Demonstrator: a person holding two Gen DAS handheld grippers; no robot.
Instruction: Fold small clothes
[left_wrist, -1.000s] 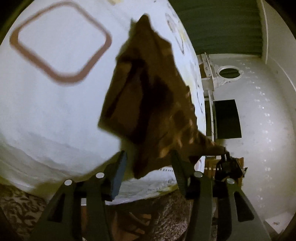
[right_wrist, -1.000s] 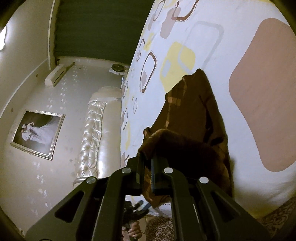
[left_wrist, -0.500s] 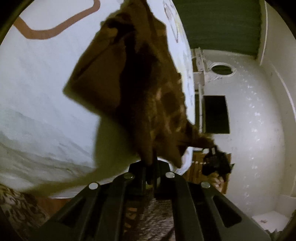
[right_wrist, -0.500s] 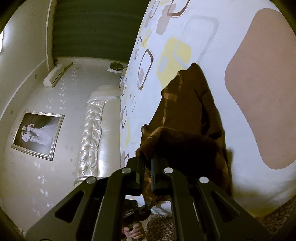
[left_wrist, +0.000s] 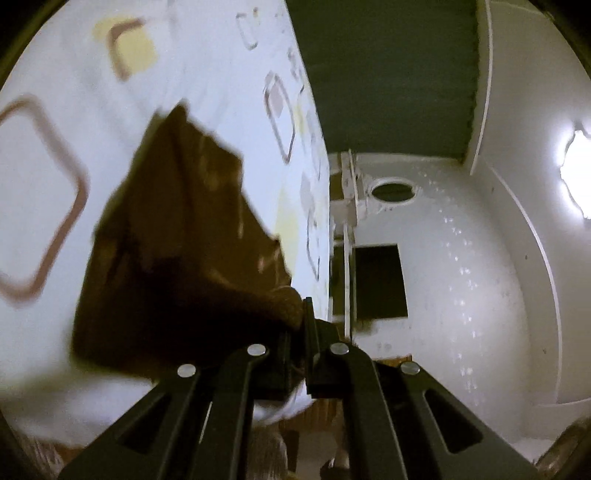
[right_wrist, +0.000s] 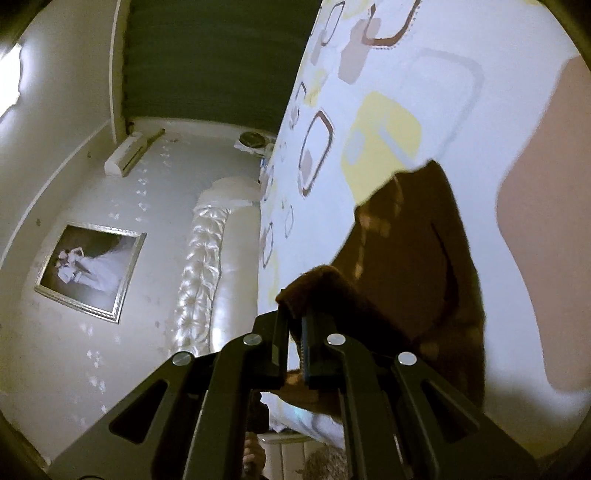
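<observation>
Cloth (left_wrist: 177, 251): brown, faint lighter checks, spread over the bedsheet (left_wrist: 207, 66) w/ its near edge lifted off. You've got your left gripper (left_wrist: 306, 325) clamped on one near corner; jaws together, fabric bunched right at the tips. Left view is motion-blurred, so cloth's weave and its far edge are hard to make out. Its lower left edge sits over the sheet near the bed's front edge; whether it touches there, can't tell.

Right gripper (right_wrist: 295, 325) is also clamped on cloth (right_wrist: 413, 266), on a fuzzy folded edge that humps up over the tips. Fingers hide the actual pinch point and the fabric below it. Part of the cloth's lower end is cut off behind the gripper body, so its full outline isn't readable. Sheet (right_wrist: 388, 92) shows rounded-square print in brown, yellow, tan, blurred toward the right.

Bkgd, right view: padded headboard (right_wrist: 207, 280), framed picture (right_wrist: 92, 269), AC unit (right_wrist: 127, 158), green curtain (right_wrist: 207, 55). Below your right gripper a bit of a hand (right_wrist: 253, 458) peeks out, mostly hidden. Left view: dark rectangle (left_wrist: 380, 280) on the wall, too dim to identify; bright lamp glare (left_wrist: 576, 173) at the right edge.
</observation>
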